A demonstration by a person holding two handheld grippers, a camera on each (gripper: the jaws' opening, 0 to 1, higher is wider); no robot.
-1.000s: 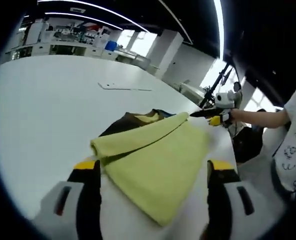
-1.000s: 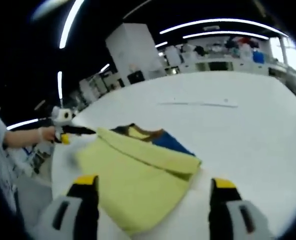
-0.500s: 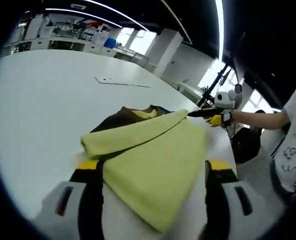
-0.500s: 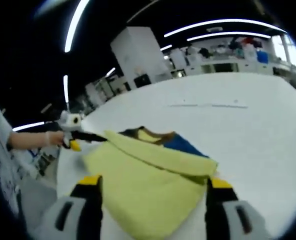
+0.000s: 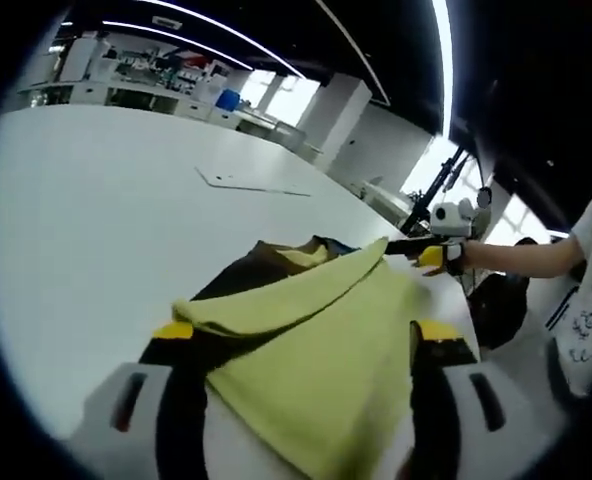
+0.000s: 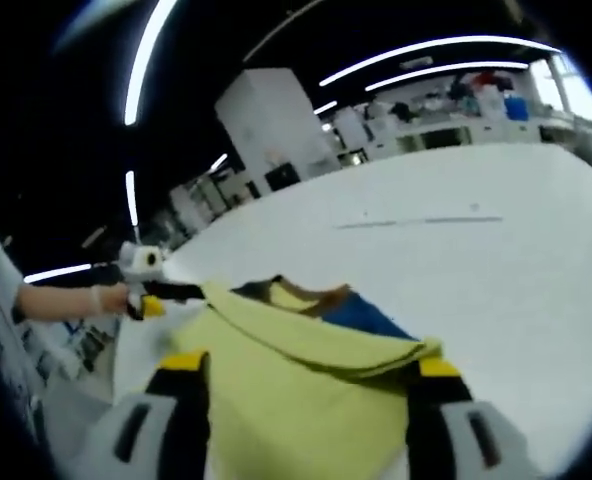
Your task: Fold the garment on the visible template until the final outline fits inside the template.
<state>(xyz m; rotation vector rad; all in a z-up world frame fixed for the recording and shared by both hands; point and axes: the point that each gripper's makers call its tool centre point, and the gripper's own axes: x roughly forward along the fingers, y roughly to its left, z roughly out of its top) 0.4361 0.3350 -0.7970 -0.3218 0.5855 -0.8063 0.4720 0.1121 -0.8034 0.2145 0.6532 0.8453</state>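
On the white table (image 5: 86,220), both grippers (image 5: 301,340) (image 6: 301,370) sit wide open around the folded yellow garment (image 5: 316,350) (image 6: 286,400), nothing gripped.

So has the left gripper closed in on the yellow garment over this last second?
Yes. In the left gripper view the left gripper now straddles the yellow garment, whose folded edge reaches its jaw tips; earlier that edge lay ahead of them on the white table.

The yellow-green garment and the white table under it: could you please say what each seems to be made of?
The yellow-green garment looks like soft matte knit or fleece cloth: it drapes and folds in a rounded roll. The white table looks like a smooth, hard laminate or painted board with a faint sheen, though this is uncertain.
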